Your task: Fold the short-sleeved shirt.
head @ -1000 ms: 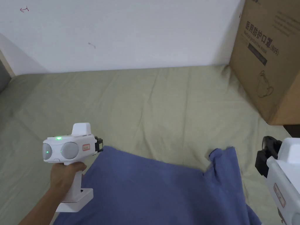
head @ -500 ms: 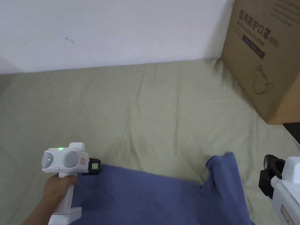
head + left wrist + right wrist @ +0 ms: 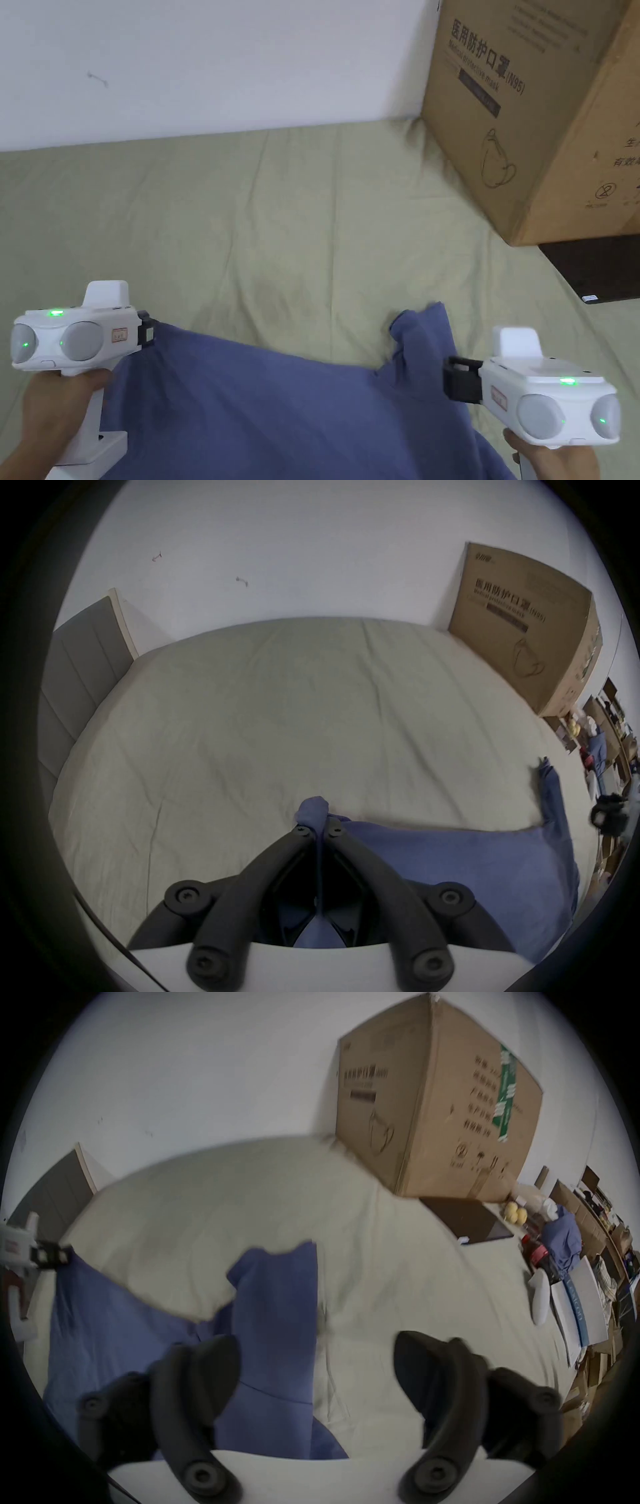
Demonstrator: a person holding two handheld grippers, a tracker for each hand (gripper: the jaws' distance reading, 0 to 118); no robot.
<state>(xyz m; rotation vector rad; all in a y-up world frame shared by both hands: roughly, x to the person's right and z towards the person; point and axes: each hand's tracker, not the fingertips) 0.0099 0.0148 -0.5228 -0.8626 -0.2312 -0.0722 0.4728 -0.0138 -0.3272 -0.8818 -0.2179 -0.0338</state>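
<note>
The blue shirt [image 3: 281, 412] stretches left to right; the left gripper [image 3: 318, 831] pinches its corner, while the right gripper [image 3: 317, 1369] gapes over the sleeve [image 3: 277, 1303].

My right gripper [image 3: 447, 378] has swung in from the edge to the shirt's [image 3: 281, 412] sleeve [image 3: 425, 340].

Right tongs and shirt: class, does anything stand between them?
Nothing visible does. The right tongs are open, with the shirt sleeve lying just ahead on the sheet. The box stands farther back, off to the side. The left tongs already pinch the shirt.
</note>
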